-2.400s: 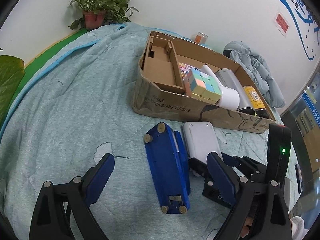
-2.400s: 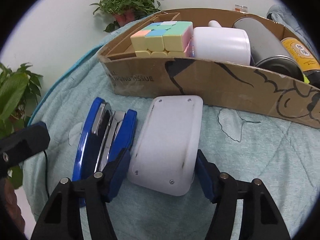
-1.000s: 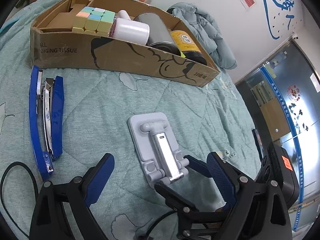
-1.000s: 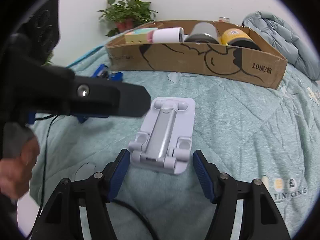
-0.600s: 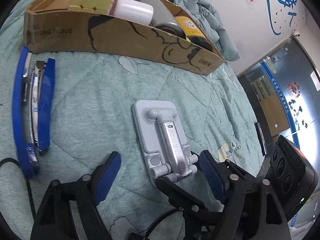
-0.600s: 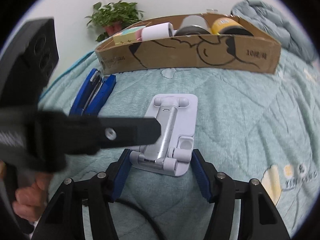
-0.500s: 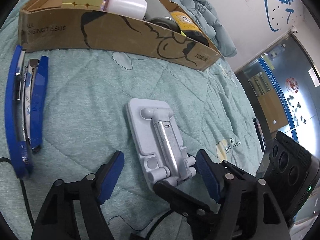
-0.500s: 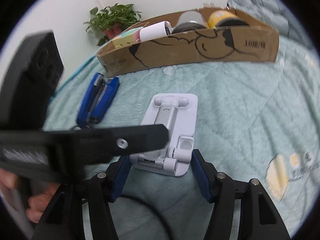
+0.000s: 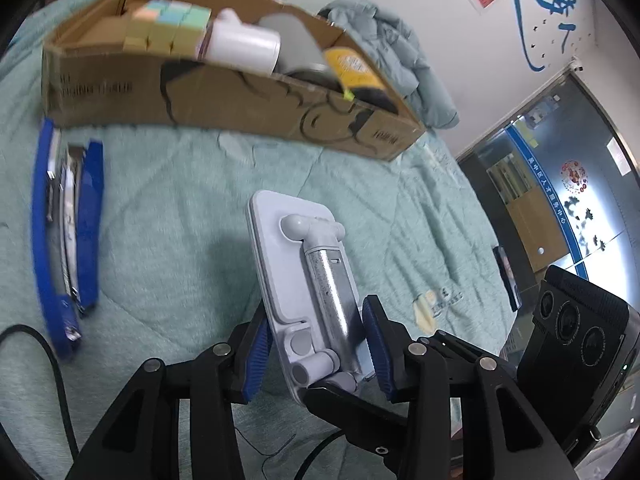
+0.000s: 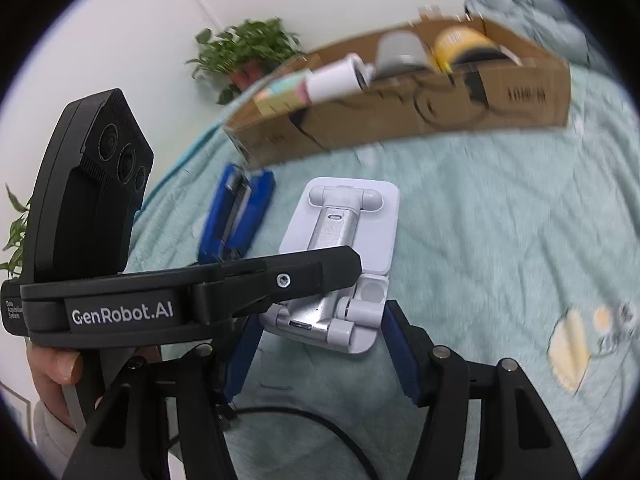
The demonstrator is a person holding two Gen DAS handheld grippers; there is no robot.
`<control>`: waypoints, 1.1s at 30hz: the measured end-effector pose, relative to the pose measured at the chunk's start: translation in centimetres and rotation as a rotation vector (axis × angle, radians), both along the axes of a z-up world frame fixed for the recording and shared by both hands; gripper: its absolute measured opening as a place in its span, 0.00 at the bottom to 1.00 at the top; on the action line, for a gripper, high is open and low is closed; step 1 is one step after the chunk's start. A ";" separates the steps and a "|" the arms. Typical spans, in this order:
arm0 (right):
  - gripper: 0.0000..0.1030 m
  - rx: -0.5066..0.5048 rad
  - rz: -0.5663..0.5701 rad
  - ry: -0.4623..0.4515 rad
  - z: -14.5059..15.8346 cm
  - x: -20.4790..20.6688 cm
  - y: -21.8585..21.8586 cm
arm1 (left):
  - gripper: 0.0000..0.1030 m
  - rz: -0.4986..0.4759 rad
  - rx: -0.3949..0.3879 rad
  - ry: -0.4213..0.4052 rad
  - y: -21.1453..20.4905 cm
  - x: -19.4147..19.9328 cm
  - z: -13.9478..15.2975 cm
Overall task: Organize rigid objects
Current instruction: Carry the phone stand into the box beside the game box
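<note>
My left gripper (image 9: pixel 316 350) is shut on the near end of a white folding phone stand (image 9: pixel 304 264) and holds it tilted up off the green quilt. The stand also shows in the right wrist view (image 10: pixel 352 240), partly hidden behind the left gripper's black body (image 10: pixel 192 288). My right gripper (image 10: pixel 320 356) is open, its blue pads either side of the stand's near end without clearly touching it. A blue stapler (image 9: pixel 66 216) lies open on the quilt to the left; it also shows in the right wrist view (image 10: pixel 236 212).
A long cardboard box (image 9: pixel 224 92) stands behind, holding a pastel cube (image 9: pixel 168 28), a white bottle (image 9: pixel 244 46), a grey can and a yellow-lidded jar. A grey jacket (image 9: pixel 400 60) lies beyond it. A potted plant (image 10: pixel 248 52) stands by the wall. A black cable (image 9: pixel 52 384) trails near left.
My left gripper has closed on the phone stand and lifted its near end. The right gripper has stayed open around the stand. The view is blurred by motion.
</note>
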State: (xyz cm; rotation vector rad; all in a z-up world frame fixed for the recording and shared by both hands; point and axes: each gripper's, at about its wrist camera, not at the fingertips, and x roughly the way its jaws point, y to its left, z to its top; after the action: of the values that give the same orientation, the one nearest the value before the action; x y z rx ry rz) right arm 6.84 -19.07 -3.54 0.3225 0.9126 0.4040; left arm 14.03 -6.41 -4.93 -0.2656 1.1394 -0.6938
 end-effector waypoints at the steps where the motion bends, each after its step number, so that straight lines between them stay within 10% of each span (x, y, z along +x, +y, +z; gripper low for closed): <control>1: 0.58 -0.009 0.004 -0.021 0.6 0.0 0.1 | 0.40 0.001 0.000 -0.016 0.1 0.0 0.7; 19: 0.58 -0.084 0.082 -0.255 8.7 5.4 3.3 | 0.39 0.049 -0.002 -0.248 3.7 5.9 11.7; 33: 0.58 -0.082 0.154 -0.156 10.7 19.9 3.8 | 0.39 0.063 0.055 -0.187 4.4 23.8 14.4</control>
State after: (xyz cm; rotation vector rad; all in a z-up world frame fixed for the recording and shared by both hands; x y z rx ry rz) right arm 26.76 -15.30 7.13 0.1440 0.8014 0.5242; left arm 37.81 -2.03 9.44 -0.1851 0.9667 -0.6167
